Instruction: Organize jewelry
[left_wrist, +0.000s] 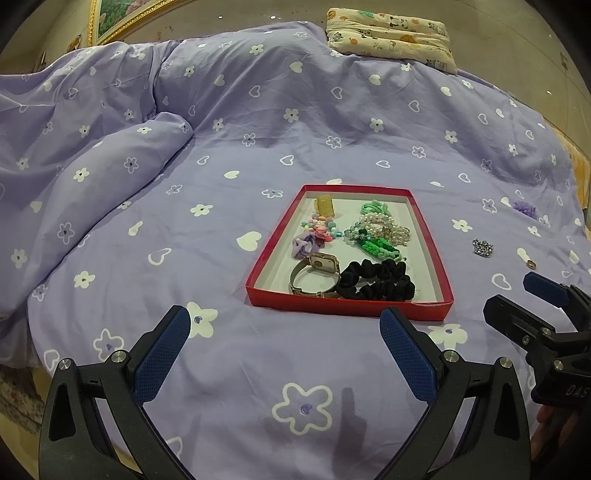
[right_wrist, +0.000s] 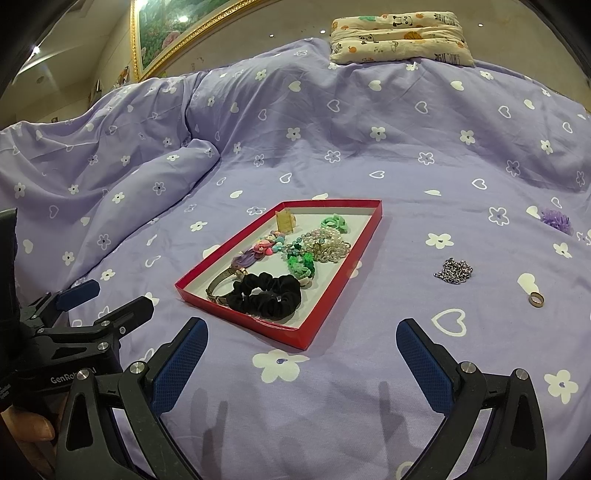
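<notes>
Left gripper: your jaws stand wide apart, holding nothing.
Right gripper: same, jaws spread and bare.
Tray: on the bed, at 12 o'clock from your left gripper; holds scrunchie, watch, beads.
Chain: on the bed, 3 o'clock of the tray.
Ring: 4 o'clock of the chain, apart.
Purple flower: 2 o'clock of the chain, well apart.

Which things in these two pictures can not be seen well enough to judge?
- Watch, right wrist view: its face is hidden behind the black scrunchie.
- Ring, left wrist view: too small to tell its material.
- Beaded pieces in the red tray: tangled, so their count is unclear.
- Framed picture: cut off by the edge.
</notes>
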